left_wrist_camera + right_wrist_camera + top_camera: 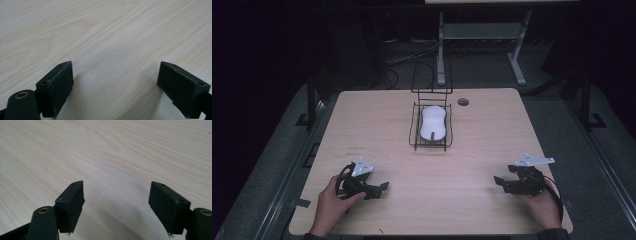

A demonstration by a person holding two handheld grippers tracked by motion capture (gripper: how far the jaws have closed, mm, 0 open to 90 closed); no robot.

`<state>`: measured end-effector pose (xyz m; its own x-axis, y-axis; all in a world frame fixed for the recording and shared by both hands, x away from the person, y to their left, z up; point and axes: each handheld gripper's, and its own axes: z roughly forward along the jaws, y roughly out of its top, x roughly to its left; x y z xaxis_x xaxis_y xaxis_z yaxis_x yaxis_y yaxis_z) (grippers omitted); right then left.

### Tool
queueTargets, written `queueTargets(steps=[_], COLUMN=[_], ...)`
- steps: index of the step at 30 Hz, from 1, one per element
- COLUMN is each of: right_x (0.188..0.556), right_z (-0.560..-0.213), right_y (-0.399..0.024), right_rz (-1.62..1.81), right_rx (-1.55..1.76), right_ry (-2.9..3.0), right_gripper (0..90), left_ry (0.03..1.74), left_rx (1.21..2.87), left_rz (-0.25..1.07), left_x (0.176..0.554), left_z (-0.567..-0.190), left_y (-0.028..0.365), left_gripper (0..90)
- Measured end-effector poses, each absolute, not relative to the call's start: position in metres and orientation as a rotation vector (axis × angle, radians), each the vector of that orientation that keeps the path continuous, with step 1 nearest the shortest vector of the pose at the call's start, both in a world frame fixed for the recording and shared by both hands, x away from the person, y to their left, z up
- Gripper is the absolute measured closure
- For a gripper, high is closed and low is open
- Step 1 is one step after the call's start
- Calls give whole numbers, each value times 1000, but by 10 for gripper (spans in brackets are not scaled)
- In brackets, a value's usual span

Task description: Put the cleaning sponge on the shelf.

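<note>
**benchrat:** Nearest the camera, the left gripper [382, 187] and right gripper [499, 181] sit low at the front of the table [377, 125], one in each hand, well apart from each other. Both have their jaws spread wide with nothing between them, just bare wood grain in both gripper views.

**wireguy:** And the thing they'd go for?

**benchrat:** Way further back, centre of the table: a white dish [434, 123] lying in the lower tier of a black wire rack [414, 131]. Looks like a soap-dish shape, hard to say for sure.

**wireguy:** My guess at the risk: the rack is light and spindly, so a jaw catching a wire on the way in could drag or tip the whole thing. A smooth dish might also slip if it's pinched only at the rim.
</note>
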<state>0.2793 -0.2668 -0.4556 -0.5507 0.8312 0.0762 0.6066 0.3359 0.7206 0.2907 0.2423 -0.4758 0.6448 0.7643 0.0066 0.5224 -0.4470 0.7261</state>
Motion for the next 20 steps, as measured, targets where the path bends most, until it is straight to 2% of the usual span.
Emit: queueTargets(steps=[10,20], right_x=[270,269], right_z=[-466,-476], right_y=[-274,-266], right_rz=[991,925], right_rx=[1315,1304], right_ry=[2267,2307], right_gripper=[195,158], left_ry=[996,996], left_rx=[2152,2152], left_rz=[437,436], left_x=[291,290], left_z=[-476,-476], left_y=[242,243], left_gripper=[126,126])
